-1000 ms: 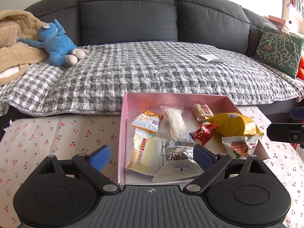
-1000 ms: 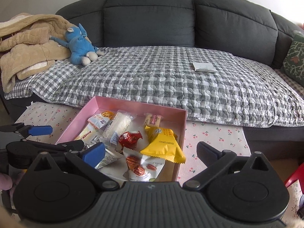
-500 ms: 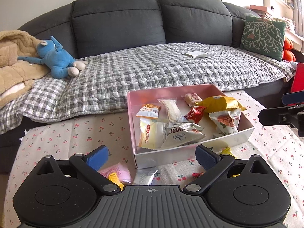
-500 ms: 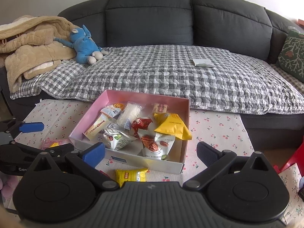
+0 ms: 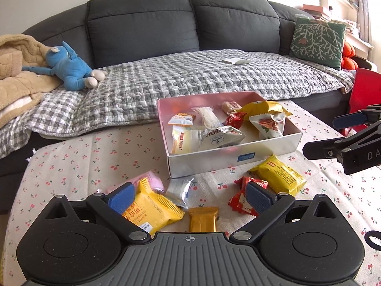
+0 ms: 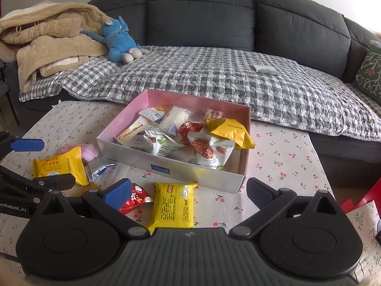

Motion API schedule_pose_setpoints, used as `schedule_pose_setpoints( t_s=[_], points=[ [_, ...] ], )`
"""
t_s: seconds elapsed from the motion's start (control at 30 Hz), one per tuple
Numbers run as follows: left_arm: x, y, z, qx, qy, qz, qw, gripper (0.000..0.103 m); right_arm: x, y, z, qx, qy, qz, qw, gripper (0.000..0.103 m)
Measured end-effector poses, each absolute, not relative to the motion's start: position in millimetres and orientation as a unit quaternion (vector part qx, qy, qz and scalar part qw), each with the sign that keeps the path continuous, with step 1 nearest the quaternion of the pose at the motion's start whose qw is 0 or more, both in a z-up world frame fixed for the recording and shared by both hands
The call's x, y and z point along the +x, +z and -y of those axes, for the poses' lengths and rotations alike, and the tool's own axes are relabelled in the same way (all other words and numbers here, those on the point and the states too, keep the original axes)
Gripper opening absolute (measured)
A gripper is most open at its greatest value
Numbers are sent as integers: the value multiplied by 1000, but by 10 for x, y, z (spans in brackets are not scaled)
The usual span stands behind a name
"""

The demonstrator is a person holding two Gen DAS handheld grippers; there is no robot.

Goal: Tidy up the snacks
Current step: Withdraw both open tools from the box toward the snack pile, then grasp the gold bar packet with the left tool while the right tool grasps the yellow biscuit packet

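Note:
A pink-lined box (image 5: 234,158) (image 6: 175,166) holds several snack packets on the cherry-print table. Loose snacks lie in front of it: a yellow waffle packet (image 5: 152,211) (image 6: 59,166), a pink packet (image 5: 156,182), a silver packet (image 5: 179,190) (image 6: 100,168), a gold bar (image 5: 203,219), red packets (image 5: 240,195) (image 6: 134,197) and a yellow packet (image 5: 279,177) (image 6: 173,205). My left gripper (image 5: 190,196) hangs open above these loose snacks, holding nothing. My right gripper (image 6: 188,191) is open over the yellow packet, also holding nothing.
A dark grey sofa (image 5: 142,26) with a checked quilt (image 5: 190,76) runs behind the table. On it lie a blue plush toy (image 5: 69,68), a beige blanket (image 6: 47,45) and a green cushion (image 5: 318,40). A red object (image 5: 364,88) stands at the right.
Both grippers have drawn back from the box, toward the near edge of the table. The loose snacks in front of the box have come into view. Both stayed open.

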State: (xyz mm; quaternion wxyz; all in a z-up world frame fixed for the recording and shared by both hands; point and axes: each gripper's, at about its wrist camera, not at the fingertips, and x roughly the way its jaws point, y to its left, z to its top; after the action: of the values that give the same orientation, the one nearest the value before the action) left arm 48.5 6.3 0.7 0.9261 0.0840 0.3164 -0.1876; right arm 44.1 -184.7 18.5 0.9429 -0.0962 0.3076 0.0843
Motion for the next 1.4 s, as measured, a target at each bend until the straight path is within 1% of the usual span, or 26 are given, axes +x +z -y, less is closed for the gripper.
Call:
schedule_pose_setpoints(
  t_s=[0.13,0.3,0.47,0.7,0.8,0.9,0.97,1.03,1.07,1.17,1.2,1.27,1.33,1.4],
  points=[
    [438,-18,-118,69,-175,-321,928,100,368,161,1863,-114,74,-295,946,103],
    [369,-14,-104,104,-187,-298,930,100,334,40,1986,-106,77,-294,947,103],
    [398,-118,-90,95,-204,-316,922,100,342,-124,2036,-114,79,-300,944,103],
    [424,-299,-63,84,-217,-345,910,98,340,-179,2038,-110,90,-305,942,102],
    [447,-373,-88,77,-214,-359,905,94,412,-226,2007,-102,90,-316,939,102],
    [468,-441,-104,77,-212,-373,900,86,470,-273,1933,-107,100,-319,936,101],
    [478,-460,-110,76,-212,-380,897,79,505,-315,1860,-123,102,-318,934,99],
    [484,-465,-114,76,-213,-383,896,76,542,-365,1805,-134,105,-320,932,99],
    [487,-469,-115,76,-212,-384,895,75,565,-395,1786,-138,107,-324,930,98],
    [505,-499,-110,77,-213,-393,891,66,609,-476,1741,-148,114,-333,924,93],
    [518,-519,-111,77,-213,-396,890,65,616,-503,1735,-150,115,-335,923,93],
    [536,-575,-120,78,-208,-405,887,61,628,-555,1725,-156,116,-340,920,88],
    [545,-594,-153,64,-208,-407,887,61,626,-568,1729,-153,119,-337,921,88],
    [561,-587,-173,56,-209,-412,885,58,638,-550,1726,-153,122,-338,920,88]
  ],
)
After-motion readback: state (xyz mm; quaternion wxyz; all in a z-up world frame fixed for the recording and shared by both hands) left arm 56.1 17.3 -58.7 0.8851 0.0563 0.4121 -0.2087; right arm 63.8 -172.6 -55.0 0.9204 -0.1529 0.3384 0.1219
